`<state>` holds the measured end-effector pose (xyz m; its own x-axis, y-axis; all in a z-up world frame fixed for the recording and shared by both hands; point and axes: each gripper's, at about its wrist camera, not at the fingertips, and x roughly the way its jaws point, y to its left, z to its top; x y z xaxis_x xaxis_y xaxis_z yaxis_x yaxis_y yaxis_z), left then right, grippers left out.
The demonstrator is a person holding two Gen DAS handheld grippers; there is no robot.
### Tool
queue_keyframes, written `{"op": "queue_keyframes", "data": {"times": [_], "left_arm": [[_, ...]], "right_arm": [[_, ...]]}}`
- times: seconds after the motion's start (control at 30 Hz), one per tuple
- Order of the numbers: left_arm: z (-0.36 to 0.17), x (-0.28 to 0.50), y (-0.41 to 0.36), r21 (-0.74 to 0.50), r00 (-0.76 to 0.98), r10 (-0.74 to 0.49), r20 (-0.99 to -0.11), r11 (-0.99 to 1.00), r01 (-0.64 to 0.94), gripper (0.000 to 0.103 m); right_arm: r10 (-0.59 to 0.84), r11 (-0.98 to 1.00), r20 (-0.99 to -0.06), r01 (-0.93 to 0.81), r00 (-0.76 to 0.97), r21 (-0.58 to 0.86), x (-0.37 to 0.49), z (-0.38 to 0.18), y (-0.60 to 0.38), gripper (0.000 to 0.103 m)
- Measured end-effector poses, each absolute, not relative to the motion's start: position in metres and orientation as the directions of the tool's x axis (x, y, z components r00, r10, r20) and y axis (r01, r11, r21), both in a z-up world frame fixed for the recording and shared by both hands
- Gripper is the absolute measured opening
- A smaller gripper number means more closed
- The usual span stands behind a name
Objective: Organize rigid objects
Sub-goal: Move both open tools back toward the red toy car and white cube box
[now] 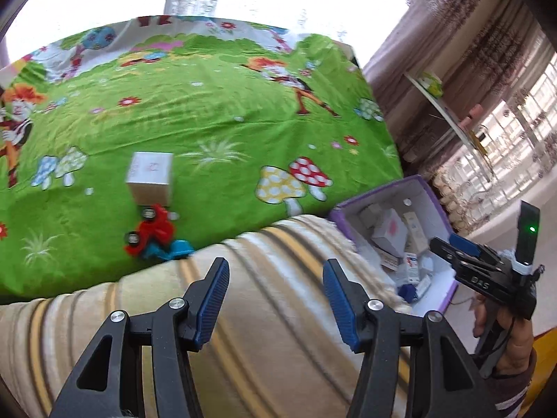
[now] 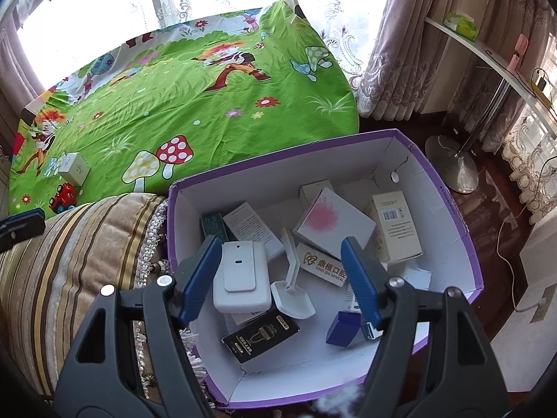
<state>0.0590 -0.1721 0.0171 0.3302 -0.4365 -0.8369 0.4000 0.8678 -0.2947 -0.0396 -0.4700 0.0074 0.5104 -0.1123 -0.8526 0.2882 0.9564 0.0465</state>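
Note:
A purple cardboard box with white inside walls holds several small cartons and gadgets, among them a white device and a black carton. My right gripper is open and empty above the box's contents. My left gripper is open and empty over the striped cushion. On the green cartoon bedsheet lie a white cube box and a red and blue toy vehicle. The purple box also shows in the left wrist view, with the right gripper over it.
The striped cushion with a fringe sits between the bed and the purple box. A white shelf on a metal stand, curtains and a dark wooden floor with a cable lie to the right.

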Motion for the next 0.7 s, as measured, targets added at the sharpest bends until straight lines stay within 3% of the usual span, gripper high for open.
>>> {"op": "queue_keyframes", "data": {"times": [0.17,0.3,0.7], "left_arm": [[-0.002,0.09,-0.128,-0.19,0.341,-0.306,-0.889,0.924,0.333,0.056],[-0.015,0.11,-0.109,-0.178,0.322,-0.275,-0.906,0.937,0.3,0.046],[-0.035,0.147,-0.098,-0.23,0.276,-0.303,-0.912,0.936,0.266,0.045]], "right_arm": [[-0.102,0.96,-0.854,0.275,0.51,0.05,-0.036,0.006,-0.464,0.074],[-0.094,0.965,-0.86,0.258,0.502,0.046,-0.033,0.003,-0.457,0.074],[-0.08,0.972,-0.865,0.232,0.495,0.043,-0.026,0.002,-0.446,0.075]]}}
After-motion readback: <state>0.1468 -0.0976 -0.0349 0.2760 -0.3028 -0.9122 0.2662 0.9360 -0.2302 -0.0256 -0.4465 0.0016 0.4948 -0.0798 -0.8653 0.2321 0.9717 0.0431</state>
